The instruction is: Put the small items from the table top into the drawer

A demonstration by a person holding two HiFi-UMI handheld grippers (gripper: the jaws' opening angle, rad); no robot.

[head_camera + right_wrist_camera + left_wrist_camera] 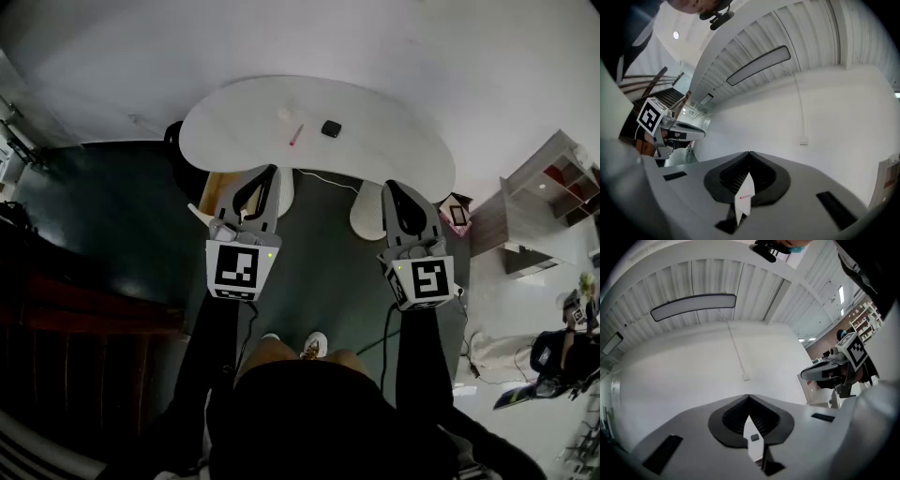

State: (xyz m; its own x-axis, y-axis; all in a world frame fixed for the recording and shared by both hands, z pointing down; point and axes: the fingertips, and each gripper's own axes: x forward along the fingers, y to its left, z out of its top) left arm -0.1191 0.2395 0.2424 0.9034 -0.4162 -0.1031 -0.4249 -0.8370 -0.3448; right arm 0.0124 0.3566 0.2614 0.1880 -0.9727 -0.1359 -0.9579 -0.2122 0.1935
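At the upper centre of the head view lies the white curved surface (394, 141), carrying three small items near one another but not touching: a pale piece (284, 114), a red pen (296, 134) and a black square item (330, 128). Only this view shows the whole layout. Both gripper views look roughly level across at a white wall (693, 366) with a long lamp (693, 306) above it, and the surface is reduced there to a thin sliver seen between the fingers. Within that sliver the left gripper view shows the black square item alone, and the right gripper view shows the red pen alone. Left gripper (272, 172): fingers closed tip to tip, nothing between them. Right gripper (388, 187): fingers likewise together, nothing held. Both are held out side by side ahead of the person, above the dark floor (319, 272), close to level. Their tips point toward the near edge of the surface and stop well short of the items. Each gripper view catches the other gripper at its frame edge: the right one at the right of the left gripper view, the left one at the left of the right gripper view.
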